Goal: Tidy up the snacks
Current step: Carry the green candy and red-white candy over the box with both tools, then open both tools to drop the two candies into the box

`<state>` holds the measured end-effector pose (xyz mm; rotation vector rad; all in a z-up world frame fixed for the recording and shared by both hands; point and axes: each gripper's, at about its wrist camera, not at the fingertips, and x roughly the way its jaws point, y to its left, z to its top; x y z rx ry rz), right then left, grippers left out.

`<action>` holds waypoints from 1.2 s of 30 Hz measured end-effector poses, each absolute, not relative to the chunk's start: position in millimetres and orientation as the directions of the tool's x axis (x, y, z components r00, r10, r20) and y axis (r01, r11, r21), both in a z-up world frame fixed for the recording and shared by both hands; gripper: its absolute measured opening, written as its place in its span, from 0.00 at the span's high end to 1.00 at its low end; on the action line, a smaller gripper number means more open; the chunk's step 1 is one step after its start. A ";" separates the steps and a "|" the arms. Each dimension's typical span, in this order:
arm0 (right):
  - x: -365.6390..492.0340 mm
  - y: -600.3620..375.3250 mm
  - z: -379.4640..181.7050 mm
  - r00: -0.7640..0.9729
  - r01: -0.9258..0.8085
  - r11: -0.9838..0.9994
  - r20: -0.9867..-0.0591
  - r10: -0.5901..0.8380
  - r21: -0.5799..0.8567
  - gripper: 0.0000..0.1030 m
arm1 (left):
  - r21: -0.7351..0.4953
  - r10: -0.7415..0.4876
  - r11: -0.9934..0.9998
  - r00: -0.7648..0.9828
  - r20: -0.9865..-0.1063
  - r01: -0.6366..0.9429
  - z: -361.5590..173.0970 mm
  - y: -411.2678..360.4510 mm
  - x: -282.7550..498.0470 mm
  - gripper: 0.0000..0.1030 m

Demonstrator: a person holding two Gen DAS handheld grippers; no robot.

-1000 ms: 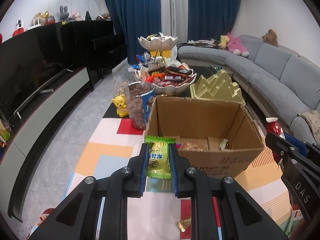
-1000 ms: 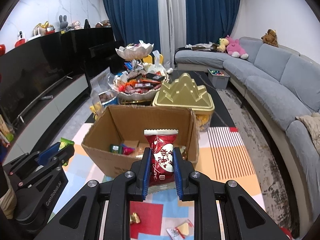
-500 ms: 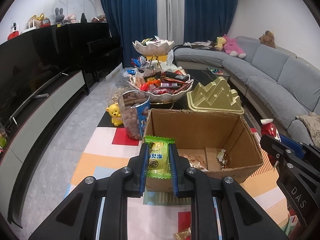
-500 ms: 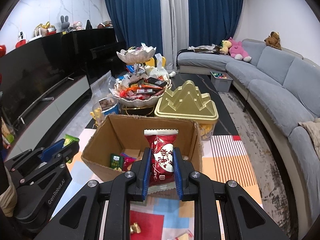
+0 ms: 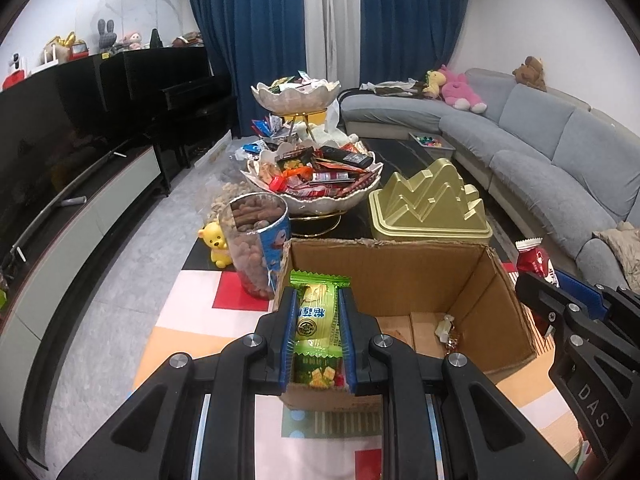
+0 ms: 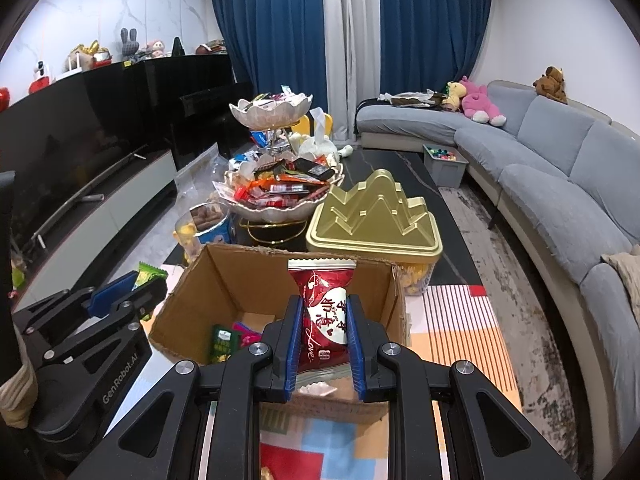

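My left gripper [image 5: 318, 300] is shut on a green snack packet [image 5: 317, 320] and holds it over the near left corner of an open cardboard box [image 5: 400, 264]. My right gripper [image 6: 323, 308] is shut on a red snack packet [image 6: 325, 312] and holds it over the near wall of the same box [image 6: 224, 280]. Several small wrapped snacks lie on the box floor [image 6: 224, 342]. The right gripper also shows at the right edge of the left wrist view [image 5: 536, 276], and the left gripper at the left of the right wrist view [image 6: 140, 284].
Behind the box stand a two-tier bowl stand piled with snacks [image 5: 316, 176], a gold mountain-shaped tin [image 5: 428, 204], a clear tub of nuts [image 5: 256, 248] and a yellow bear toy [image 5: 216, 244]. A grey sofa [image 5: 560, 168] runs along the right, a black TV unit [image 5: 60, 152] along the left.
Both grippers have moved forward and up over the box with their packets held. The box now sits closer and lower in both views.
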<state>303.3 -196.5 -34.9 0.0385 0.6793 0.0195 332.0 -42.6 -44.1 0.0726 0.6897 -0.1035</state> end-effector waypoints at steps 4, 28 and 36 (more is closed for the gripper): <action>312.0 -196.9 -40.0 0.768 -0.008 0.999 -0.640 0.033 0.042 0.78 | 0.030 -0.077 0.992 0.761 -0.644 0.125 -46.5 -43.4 341.5 0.80; 342.3 -198.9 -63.1 0.725 -0.023 0.999 -0.687 0.050 0.048 0.78 | 0.033 -0.109 0.983 0.722 -0.683 0.180 -68.8 -57.3 374.8 0.79; 344.0 -195.7 -61.7 0.724 -0.043 0.998 -0.687 0.057 0.037 0.77 | 0.033 -0.109 0.983 0.713 -0.693 0.182 -69.7 -57.4 376.2 0.62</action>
